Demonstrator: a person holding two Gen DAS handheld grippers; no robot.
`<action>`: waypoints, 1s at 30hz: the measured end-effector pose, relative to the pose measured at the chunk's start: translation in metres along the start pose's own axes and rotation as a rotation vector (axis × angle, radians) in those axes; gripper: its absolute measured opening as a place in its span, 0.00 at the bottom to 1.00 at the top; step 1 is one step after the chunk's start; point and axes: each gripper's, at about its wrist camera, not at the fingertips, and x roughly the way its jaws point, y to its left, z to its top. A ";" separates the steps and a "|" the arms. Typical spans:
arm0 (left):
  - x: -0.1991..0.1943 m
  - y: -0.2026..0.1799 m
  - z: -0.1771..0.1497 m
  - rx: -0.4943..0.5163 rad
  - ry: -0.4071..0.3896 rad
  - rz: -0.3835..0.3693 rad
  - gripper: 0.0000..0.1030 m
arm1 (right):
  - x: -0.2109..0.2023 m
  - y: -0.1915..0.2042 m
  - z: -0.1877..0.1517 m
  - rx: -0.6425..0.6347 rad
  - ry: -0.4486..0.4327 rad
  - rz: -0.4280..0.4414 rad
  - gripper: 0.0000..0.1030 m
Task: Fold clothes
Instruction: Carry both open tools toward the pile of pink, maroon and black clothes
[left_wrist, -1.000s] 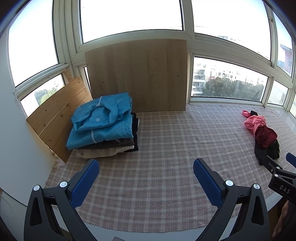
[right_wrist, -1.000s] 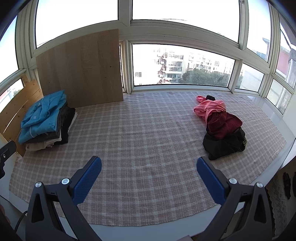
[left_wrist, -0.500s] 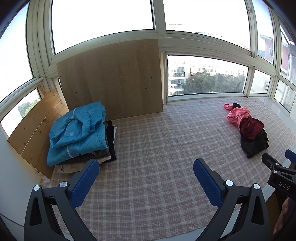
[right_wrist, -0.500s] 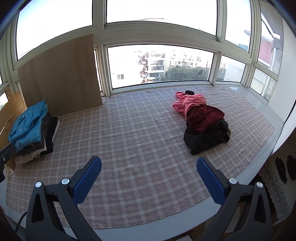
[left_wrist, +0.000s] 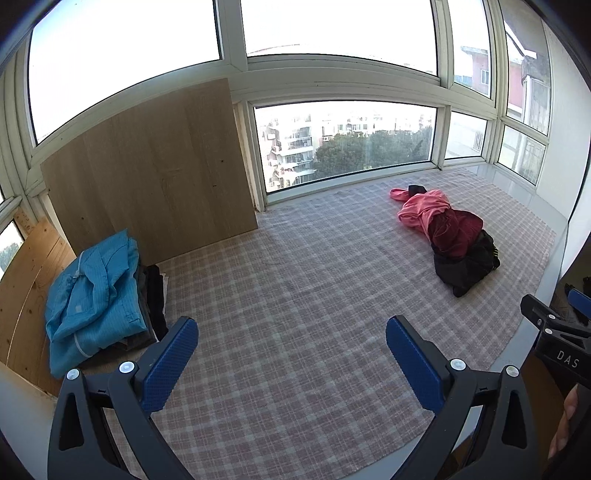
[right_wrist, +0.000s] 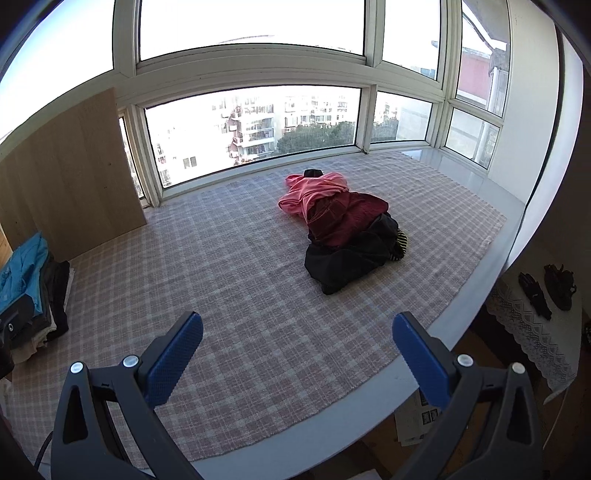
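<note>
A heap of unfolded clothes, pink on top of dark red and black, lies on the checked cloth at the right (left_wrist: 448, 236) (right_wrist: 343, 229). A stack of folded clothes with a blue garment on top sits at the left (left_wrist: 96, 295) (right_wrist: 26, 277). My left gripper (left_wrist: 291, 358) is open and empty above the near middle of the cloth. My right gripper (right_wrist: 297, 354) is open and empty above the near edge, well short of the heap. The right gripper's body also shows at the right edge of the left wrist view (left_wrist: 557, 332).
The checked cloth (left_wrist: 295, 295) covers a wide window ledge with a white front edge (right_wrist: 424, 332). A wooden board (left_wrist: 155, 173) leans on the window behind the stack, a second board (left_wrist: 26, 288) at far left. A lace-covered table (right_wrist: 535, 325) stands lower right.
Both grippers have swung to the right: the folded stack has slid toward the left edge and the unfolded heap has come nearer the centre. Both stay open.
</note>
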 end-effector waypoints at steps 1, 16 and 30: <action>0.002 -0.005 0.001 0.012 0.000 -0.011 1.00 | 0.001 -0.004 -0.001 0.010 0.002 -0.011 1.00; 0.031 -0.083 0.028 0.019 0.012 -0.054 1.00 | 0.038 -0.082 0.010 0.092 0.018 -0.008 1.00; 0.081 -0.152 0.066 -0.087 0.041 -0.022 1.00 | 0.135 -0.160 0.067 -0.001 0.068 0.123 1.00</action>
